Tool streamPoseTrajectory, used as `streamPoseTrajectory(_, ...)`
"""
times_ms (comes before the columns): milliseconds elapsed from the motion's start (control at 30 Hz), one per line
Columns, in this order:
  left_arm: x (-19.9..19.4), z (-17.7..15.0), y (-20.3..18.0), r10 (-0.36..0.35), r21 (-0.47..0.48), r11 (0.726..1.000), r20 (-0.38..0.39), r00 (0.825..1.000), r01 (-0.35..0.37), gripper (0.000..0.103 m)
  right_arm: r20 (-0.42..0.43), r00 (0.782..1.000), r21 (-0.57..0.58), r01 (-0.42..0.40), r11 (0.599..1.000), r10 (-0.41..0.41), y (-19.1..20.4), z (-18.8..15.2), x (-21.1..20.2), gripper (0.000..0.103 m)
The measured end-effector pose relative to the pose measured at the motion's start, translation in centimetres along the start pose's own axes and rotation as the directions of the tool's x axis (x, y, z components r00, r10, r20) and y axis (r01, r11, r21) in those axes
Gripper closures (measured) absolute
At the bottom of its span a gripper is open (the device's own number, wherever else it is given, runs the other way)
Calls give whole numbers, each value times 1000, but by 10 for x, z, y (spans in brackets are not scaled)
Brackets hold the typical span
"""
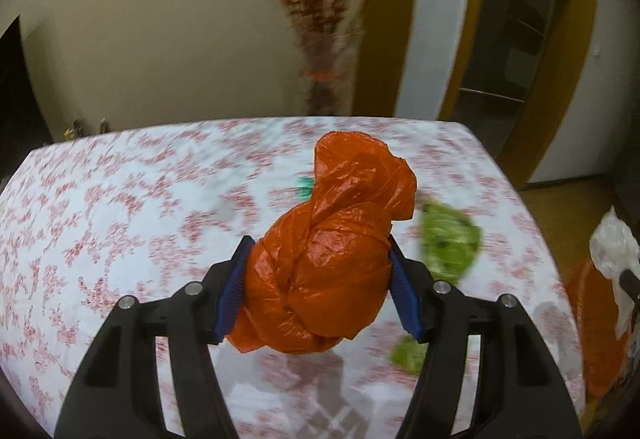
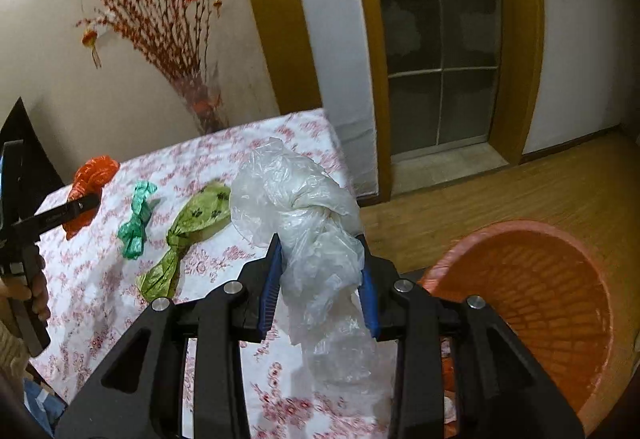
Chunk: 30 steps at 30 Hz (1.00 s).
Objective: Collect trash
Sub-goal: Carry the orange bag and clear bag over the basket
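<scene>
Orange bag: a knotted orange plastic bag (image 1: 324, 263) sits clamped between the blue pads of my left gripper (image 1: 318, 279), lifted clear above the table; in the right wrist view it shows at the far left (image 2: 90, 187).
Clear bag: a crumpled clear plastic bag (image 2: 316, 239) is pinched between the pads of my right gripper (image 2: 320, 283), its loose end hanging below the fingers, over the near right edge of the table.
Green bag: a knotted light green bag (image 2: 188, 231) lies flat on the cloth, just left of the clear bag; in the left wrist view it is a blurred patch (image 1: 448, 239) right of the orange bag.
Teal bag: a smaller twisted teal bag (image 2: 138, 219) lies on the cloth between the green bag and the orange one, apart from both.
Bin: an orange latticed bin (image 2: 560, 303) stands on the wooden floor (image 2: 520, 183) right of the table, its mouth tilted toward my right gripper; I cannot tell what lies in its bottom.
Table: covered with a white cloth printed with red flowers (image 2: 100, 299).
Surroundings: a vase of red twigs (image 2: 160, 31) stands at the far wall, and a glazed door (image 2: 440, 39) is beyond the bin.
In the way: nothing sits between the clear bag and the bin mouth.
</scene>
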<state>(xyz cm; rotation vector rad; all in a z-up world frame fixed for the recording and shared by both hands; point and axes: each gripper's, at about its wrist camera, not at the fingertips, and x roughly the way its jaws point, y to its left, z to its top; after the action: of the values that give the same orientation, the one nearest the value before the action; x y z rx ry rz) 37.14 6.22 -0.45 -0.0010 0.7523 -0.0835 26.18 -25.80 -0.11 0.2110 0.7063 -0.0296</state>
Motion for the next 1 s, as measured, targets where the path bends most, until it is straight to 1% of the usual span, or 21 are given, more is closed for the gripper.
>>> streamPoseTrajectory(200, -22, -3, -56, -64, 76, 995, 31, 997, 61, 41, 73, 996, 32, 47, 998, -50, -23, 0, -29, 69)
streamPoseTrajectory(367, -33, -8, -95, -116, 120, 987, 41, 992, 110, 41, 123, 988, 68, 89, 994, -97, -43, -1, -48, 69)
streamPoseTrajectory(567, -43, -16, -136, -170, 176, 972, 53, 984, 159, 40, 154, 978, 111, 126, 986, -143, -65, -5, -64, 69)
streamPoseTrajectory(733, -47, -21, -158, -212, 181, 963, 43, 976, 201, 40, 169, 970, 149, 151, 977, -175, -78, -9, -74, 69)
streamPoseTrajectory(1000, -58, -34, -202, -285, 202, 940, 23, 958, 275, 40, 208, 946, 202, 207, 957, -249, -100, -19, -97, 69)
